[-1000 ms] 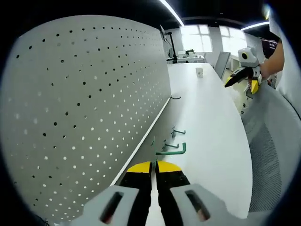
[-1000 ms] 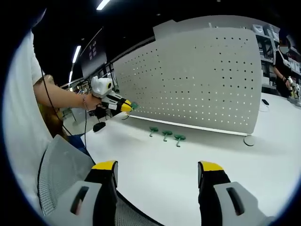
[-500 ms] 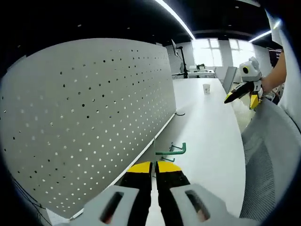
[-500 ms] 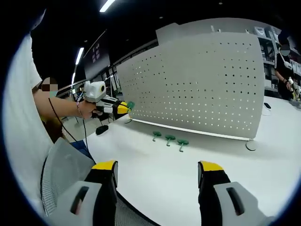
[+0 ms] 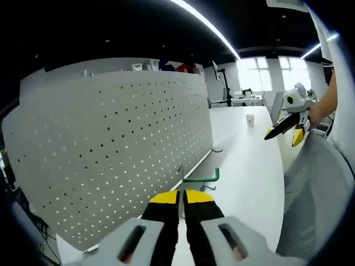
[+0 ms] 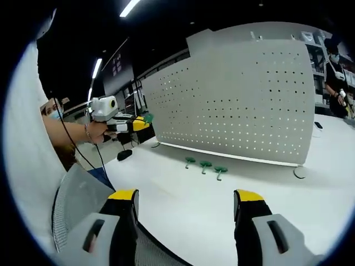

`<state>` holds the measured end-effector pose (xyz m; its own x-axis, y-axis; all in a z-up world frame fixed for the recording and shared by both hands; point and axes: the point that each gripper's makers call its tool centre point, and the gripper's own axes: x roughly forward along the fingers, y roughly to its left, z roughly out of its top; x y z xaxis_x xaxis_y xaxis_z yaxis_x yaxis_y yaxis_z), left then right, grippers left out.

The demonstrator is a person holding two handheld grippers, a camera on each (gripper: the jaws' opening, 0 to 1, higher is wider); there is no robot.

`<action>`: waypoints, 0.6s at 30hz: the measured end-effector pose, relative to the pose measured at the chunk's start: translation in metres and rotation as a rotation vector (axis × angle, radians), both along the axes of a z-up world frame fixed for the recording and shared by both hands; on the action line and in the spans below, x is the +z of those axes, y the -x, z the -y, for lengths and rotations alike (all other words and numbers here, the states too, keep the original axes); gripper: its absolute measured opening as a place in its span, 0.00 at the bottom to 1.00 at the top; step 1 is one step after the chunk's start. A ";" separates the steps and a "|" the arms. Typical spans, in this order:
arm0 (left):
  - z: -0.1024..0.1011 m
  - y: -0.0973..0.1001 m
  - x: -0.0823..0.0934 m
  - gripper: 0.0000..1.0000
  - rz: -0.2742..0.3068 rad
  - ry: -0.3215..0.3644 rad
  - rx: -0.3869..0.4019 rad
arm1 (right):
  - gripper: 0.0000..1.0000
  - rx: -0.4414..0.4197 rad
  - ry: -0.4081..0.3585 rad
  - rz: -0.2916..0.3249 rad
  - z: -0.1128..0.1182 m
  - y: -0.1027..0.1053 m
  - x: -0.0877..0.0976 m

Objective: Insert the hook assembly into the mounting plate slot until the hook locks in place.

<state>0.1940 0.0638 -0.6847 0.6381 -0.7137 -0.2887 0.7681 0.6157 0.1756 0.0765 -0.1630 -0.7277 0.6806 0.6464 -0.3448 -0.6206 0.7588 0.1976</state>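
In the left gripper view my left gripper [image 5: 182, 195] is shut on a green hook assembly [image 5: 201, 178], held in the air in front of the grey pegboard mounting plate [image 5: 116, 144]. The right gripper view shows the same left gripper [image 6: 143, 121] from the side, raised left of the pegboard [image 6: 238, 100], with the green hook [image 6: 147, 117] at its tips. My right gripper [image 6: 186, 195] stands open over the white table, nothing between its fingers; it also appears in the left gripper view as the right gripper [image 5: 284, 128], held by a hand. Three more green hooks [image 6: 206, 165] lie on the table below the pegboard.
The white table [image 6: 188, 199] runs along the pegboard's base. A paper cup [image 5: 250, 119] stands far down the table. A grey mesh chair back [image 6: 77, 199] is at the near left, by the person's white sleeve. Another person [image 6: 335, 66] stands at the far right.
My left gripper has risen with the hook, away from the table and the loose hooks, and now faces higher on the pegboard. The right gripper has stayed open and nearly still.
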 end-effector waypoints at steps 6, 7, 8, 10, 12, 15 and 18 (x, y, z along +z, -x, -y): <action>0.000 0.006 0.011 0.02 0.019 0.068 0.033 | 0.67 0.002 -0.010 0.005 -0.002 0.001 0.002; 0.001 0.008 0.011 0.02 0.020 0.070 0.034 | 0.67 0.005 -0.015 0.008 -0.004 0.001 0.004; 0.001 0.009 0.012 0.02 0.020 0.080 0.038 | 0.67 0.006 -0.016 0.010 -0.004 0.001 0.004; 0.003 0.013 0.017 0.02 0.031 0.109 0.040 | 0.68 0.008 -0.020 0.011 -0.005 0.001 0.005; 0.004 0.018 0.020 0.02 0.036 0.127 0.042 | 0.68 0.008 -0.031 0.016 -0.007 0.001 0.007; 0.005 0.023 0.024 0.02 0.051 0.148 0.042 | 0.68 0.009 -0.031 0.020 -0.008 0.001 0.007; 0.004 0.027 0.027 0.02 0.050 0.176 0.045 | 0.68 0.008 -0.040 0.024 -0.010 0.002 0.010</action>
<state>0.1670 0.0594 -0.6579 0.6813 -0.7205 -0.1293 0.7319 0.6741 0.0996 0.0749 -0.1527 -0.7177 0.6832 0.6647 -0.3023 -0.6316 0.7457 0.2123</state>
